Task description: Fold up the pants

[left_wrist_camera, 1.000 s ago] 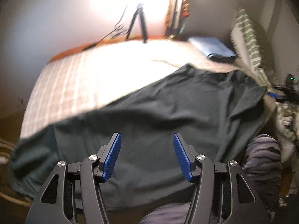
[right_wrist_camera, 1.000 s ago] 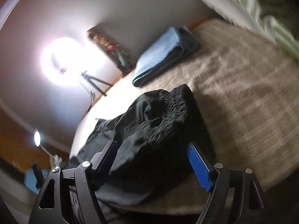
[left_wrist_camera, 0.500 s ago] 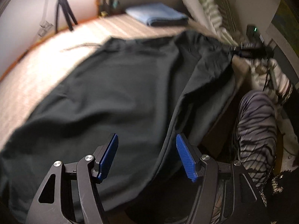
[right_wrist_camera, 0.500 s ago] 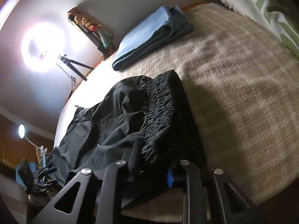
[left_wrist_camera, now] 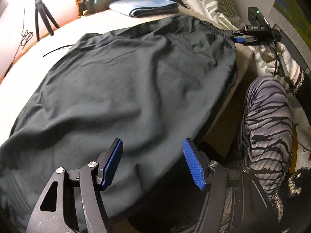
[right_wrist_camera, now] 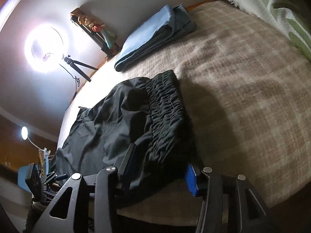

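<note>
Black pants [left_wrist_camera: 126, 89] lie spread on bed [right_wrist_camera: 243, 89]. Right gripper [right_wrist_camera: 157, 167] clamps waistband; left gripper [left_wrist_camera: 152, 164] hovers spread above leg fabric.

Dark fabric pants [left_wrist_camera: 126, 89] are spread across the bed [left_wrist_camera: 17, 77]; the left hand-held gripper [left_wrist_camera: 153, 162] is held open above their near edge.

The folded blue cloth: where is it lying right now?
The folded blue cloth lies on the bed at its far edge near the wall, beyond the black pants, by the striped pillow.
</note>
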Tool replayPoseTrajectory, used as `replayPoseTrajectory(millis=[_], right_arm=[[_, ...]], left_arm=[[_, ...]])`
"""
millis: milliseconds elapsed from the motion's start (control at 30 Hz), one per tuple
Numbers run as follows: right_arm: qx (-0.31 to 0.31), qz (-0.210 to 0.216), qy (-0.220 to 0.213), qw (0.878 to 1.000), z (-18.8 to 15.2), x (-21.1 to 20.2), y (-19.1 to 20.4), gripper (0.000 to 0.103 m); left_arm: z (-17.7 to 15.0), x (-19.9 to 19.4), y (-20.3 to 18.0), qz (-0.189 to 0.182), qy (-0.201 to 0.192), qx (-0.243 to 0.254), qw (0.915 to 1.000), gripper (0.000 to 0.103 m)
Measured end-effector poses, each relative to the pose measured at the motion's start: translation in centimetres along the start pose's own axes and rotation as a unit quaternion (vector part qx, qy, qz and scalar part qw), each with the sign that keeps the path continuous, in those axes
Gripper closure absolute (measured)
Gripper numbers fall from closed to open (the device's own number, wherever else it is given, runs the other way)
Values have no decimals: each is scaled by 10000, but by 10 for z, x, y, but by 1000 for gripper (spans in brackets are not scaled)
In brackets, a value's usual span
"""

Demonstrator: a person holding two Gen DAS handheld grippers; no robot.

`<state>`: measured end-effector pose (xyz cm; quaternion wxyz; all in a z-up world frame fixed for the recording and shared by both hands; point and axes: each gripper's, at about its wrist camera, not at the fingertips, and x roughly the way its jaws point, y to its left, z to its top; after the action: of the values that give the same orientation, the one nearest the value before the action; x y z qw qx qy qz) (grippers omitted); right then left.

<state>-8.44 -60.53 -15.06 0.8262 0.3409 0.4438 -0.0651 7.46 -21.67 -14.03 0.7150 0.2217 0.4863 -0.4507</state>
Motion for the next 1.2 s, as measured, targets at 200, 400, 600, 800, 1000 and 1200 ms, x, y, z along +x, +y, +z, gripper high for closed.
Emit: replayPoseTrajectory(millis=[200, 400, 600, 800, 1000, 1200], right_arm=[[53, -366, 125, 9992, -10, 5, -11, 72], [-697, -1048, -218, 9918, -9, -19, 25, 62], [-1484, -898, -881, 9809, 6, -50, 88, 41], [-2320, -455, -804, 9683, 27, -20, 162, 35], [-2859, 15, -346, 9576, 43, 45, 220, 34], [-3120, 185, 181, 9497, 54, 115, 257, 33]], left_arm=[[-11, 6, 10, -39, 149, -227, 9996, 39], [-23, -10, 18, 55, 138, -307, 9994, 39], [-31, -70, 60, 464, -474, -892, 9938, 39], [-62, -144, 123, 1124, -1164, -1812, 9701, 39], [-122, -200, 183, 1977, -1470, -2787, 9282, 39], [-197, -240, 242, 2565, -1615, -3905, 8693, 39]])
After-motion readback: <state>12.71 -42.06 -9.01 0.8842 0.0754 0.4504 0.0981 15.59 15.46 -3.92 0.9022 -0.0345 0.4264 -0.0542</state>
